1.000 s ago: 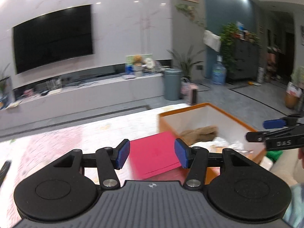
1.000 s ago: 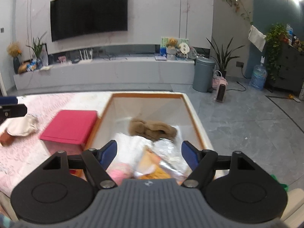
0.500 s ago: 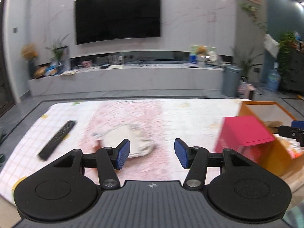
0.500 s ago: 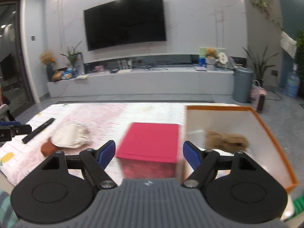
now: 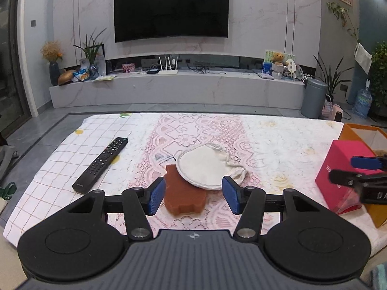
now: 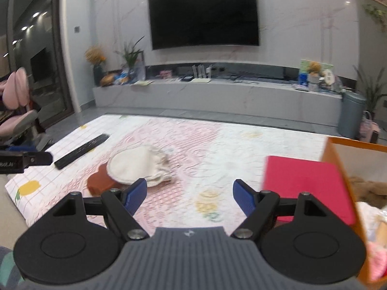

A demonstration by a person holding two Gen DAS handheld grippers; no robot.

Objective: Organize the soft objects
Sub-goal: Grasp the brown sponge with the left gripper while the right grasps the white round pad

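A cream cloth pouch (image 5: 205, 166) (image 6: 135, 163) lies on the lace-covered table, partly over a flat rust-brown sponge piece (image 5: 185, 197) (image 6: 100, 181). My left gripper (image 5: 193, 198) stands open just in front of both, nothing between its blue pads. My right gripper (image 6: 189, 197) is open over bare tablecloth, to the right of the pouch, with nothing in it; its fingers (image 5: 358, 176) show at the right edge of the left wrist view. The orange box (image 6: 338, 149) at the right holds a brown plush (image 6: 370, 188) and other soft items.
A pink box (image 5: 343, 166) (image 6: 307, 183) stands against the orange box. A black remote (image 5: 101, 164) (image 6: 82, 151) lies at the table's left. Beyond the table are a TV wall, a long low cabinet and a grey bin (image 5: 314, 97). A pink chair (image 6: 19, 111) stands far left.
Both views have swung left, away from the orange box toward the pouch and sponge. The pouch now sits right ahead of the left gripper. Both grippers stay open.
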